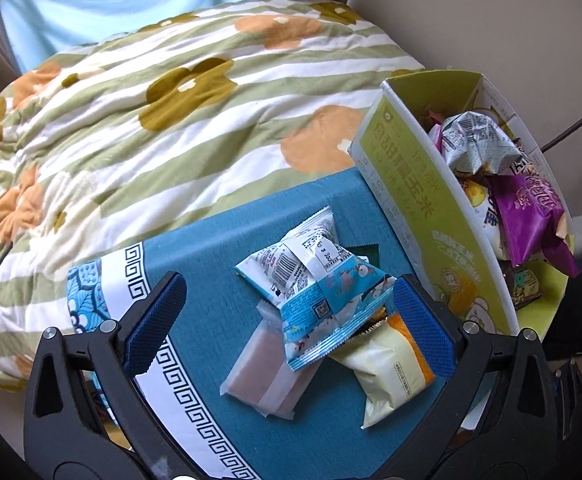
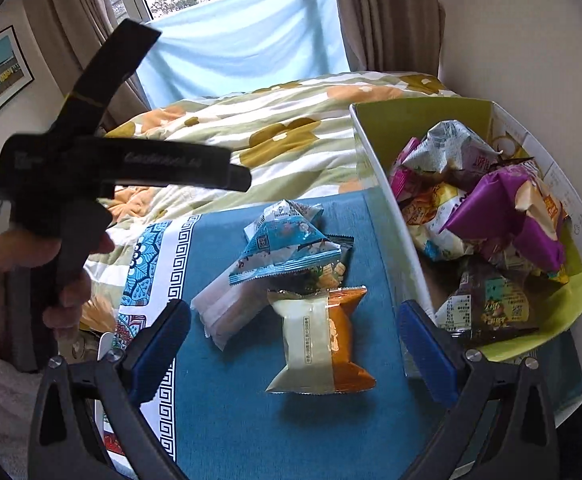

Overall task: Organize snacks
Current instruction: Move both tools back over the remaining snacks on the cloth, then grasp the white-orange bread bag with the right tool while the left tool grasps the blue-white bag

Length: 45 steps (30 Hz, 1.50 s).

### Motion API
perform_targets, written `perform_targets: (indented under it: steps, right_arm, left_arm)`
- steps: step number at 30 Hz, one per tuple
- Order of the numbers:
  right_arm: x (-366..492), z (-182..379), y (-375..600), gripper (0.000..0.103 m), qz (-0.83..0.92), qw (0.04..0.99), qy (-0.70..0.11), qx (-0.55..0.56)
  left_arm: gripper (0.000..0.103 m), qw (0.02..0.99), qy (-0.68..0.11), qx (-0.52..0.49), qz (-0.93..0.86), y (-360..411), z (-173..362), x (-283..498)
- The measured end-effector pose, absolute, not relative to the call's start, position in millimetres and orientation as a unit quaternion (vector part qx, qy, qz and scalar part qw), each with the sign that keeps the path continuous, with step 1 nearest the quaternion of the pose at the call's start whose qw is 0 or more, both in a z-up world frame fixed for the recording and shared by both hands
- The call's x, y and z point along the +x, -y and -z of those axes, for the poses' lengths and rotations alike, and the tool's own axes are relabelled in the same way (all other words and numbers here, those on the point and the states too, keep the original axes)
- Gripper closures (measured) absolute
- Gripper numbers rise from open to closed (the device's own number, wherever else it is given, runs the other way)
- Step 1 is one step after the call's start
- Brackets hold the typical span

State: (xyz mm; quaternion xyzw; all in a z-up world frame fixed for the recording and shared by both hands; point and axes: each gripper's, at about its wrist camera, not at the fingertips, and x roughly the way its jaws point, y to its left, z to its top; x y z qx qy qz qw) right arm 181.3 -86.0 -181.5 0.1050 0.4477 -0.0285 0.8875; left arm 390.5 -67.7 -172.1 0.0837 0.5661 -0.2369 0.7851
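I see both my left gripper (image 1: 291,312) and right gripper (image 2: 293,340) with jaws wide apart and holding nothing, above the loose snack packets (image 2: 291,276) (four, I think) piled on the teal cloth (image 2: 227,412), just beside the green box (image 1: 423,208) of snacks.

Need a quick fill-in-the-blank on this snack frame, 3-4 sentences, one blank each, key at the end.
1. The light blue packet lies on ____ of the other loose packets on the teal cloth.
2. The green box is ____ with snack bags, a purple bag among them.
3. Both the left gripper and the right gripper are ____.
4. The white and orange packet lies ____ the box.

Missing words: top; filled; open; outside
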Motion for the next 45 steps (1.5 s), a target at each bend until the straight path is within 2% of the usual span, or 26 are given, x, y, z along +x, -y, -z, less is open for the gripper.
perform_targets:
  steps: [7, 11, 13, 28, 30, 31, 35, 45]
  right_arm:
    - [187.7, 231.6, 66.3, 0.001, 0.067, 0.877, -0.470, 0.072]
    - [191.0, 256.3, 66.5, 0.003, 0.088, 0.871, -0.478, 0.070]
    - [193.2, 265.1, 66.8, 0.004, 0.094, 0.868, -0.482, 0.074]
    - [204.1, 290.8, 71.8, 0.008, 0.096, 0.860, -0.495, 0.078]
    - [204.3, 292.3, 71.9, 0.008, 0.095, 0.859, -0.497, 0.077]
    - [204.8, 290.6, 72.5, 0.008, 0.095, 0.859, -0.498, 0.077]
    - [206.5, 295.1, 74.6, 0.013, 0.092, 0.855, -0.504, 0.079]
    - [212.5, 305.0, 76.5, 0.013, 0.074, 0.854, -0.509, 0.073]
  left_arm:
    - [0.001, 0.766, -0.593, 0.091, 0.230, 97.8, 228.0, 420.3]
    - [0.009, 0.754, -0.610, 0.091, 0.227, 106.2, 252.5, 426.9]
    - [0.009, 0.750, -0.614, 0.090, 0.228, 107.1, 259.6, 426.1]
    - [0.012, 0.732, -0.625, 0.065, 0.265, 69.2, 253.9, 403.8]
    - [0.023, 0.724, -0.635, 0.055, 0.263, 65.4, 259.1, 403.0]
    - [0.035, 0.721, -0.640, 0.052, 0.261, 64.2, 262.2, 401.7]
    - [0.038, 0.722, -0.637, 0.048, 0.265, 60.4, 263.5, 397.6]
    - [0.052, 0.726, -0.627, 0.050, 0.279, 58.4, 256.1, 395.8]
